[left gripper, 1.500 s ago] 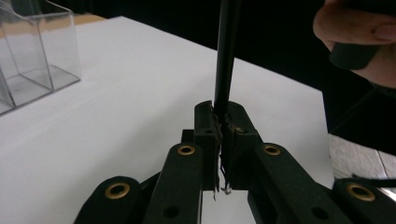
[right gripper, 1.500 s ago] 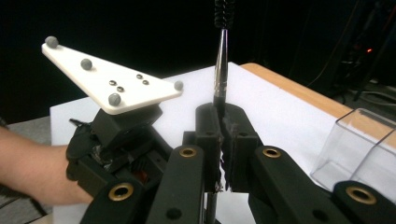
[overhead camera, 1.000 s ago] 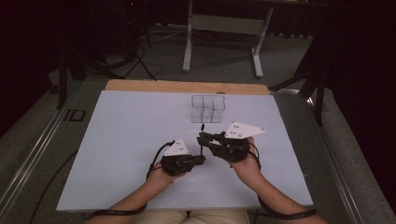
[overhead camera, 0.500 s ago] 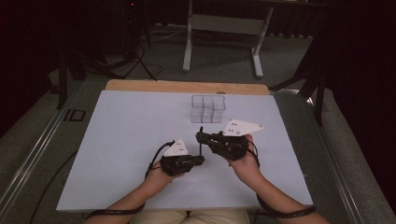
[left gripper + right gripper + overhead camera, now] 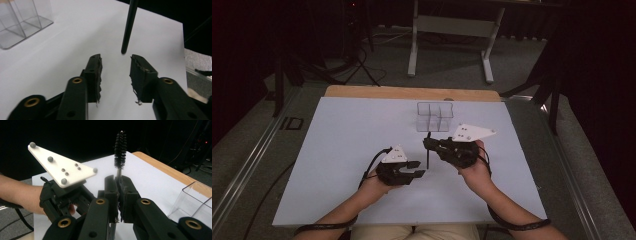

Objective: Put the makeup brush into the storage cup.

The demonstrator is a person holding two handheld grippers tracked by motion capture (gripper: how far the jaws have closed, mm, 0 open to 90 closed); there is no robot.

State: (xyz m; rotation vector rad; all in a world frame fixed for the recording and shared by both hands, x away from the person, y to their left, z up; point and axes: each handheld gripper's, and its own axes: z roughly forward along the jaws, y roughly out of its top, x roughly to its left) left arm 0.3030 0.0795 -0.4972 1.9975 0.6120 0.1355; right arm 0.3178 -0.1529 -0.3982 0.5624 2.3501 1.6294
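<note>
The right tool (image 5: 428,142) is clamped on a thin black brush (image 5: 428,155), its jaws pressed together on the stem just under the bristles. In the right gripper view the bristle head (image 5: 120,146) stands up above the jaw tips against the dark room, and the stem below the grip is hidden behind the jaws. From above the brush reads as a dark stick standing nearly upright between the two hands, its lower end close to the white bench (image 5: 337,150); whether it touches the surface I cannot tell. The left tool (image 5: 414,168) sits just beside it and its jaws have just been opening: in the left gripper view they stand apart with bare bench between them, and the brush's plain lower end (image 5: 127,30) hangs just beyond their tips, touching neither pad as far as I can see. The top of the brush is cut off by the edge of that view. Behind the hands stands a clear plastic organiser (image 5: 435,116) with compartments, near the far wooden edge of the bench; its walls are faint and its inner dividers are hard to count. In both gripper views it is cut off at the edge. The room beyond the bench is too dark to make out.
</note>
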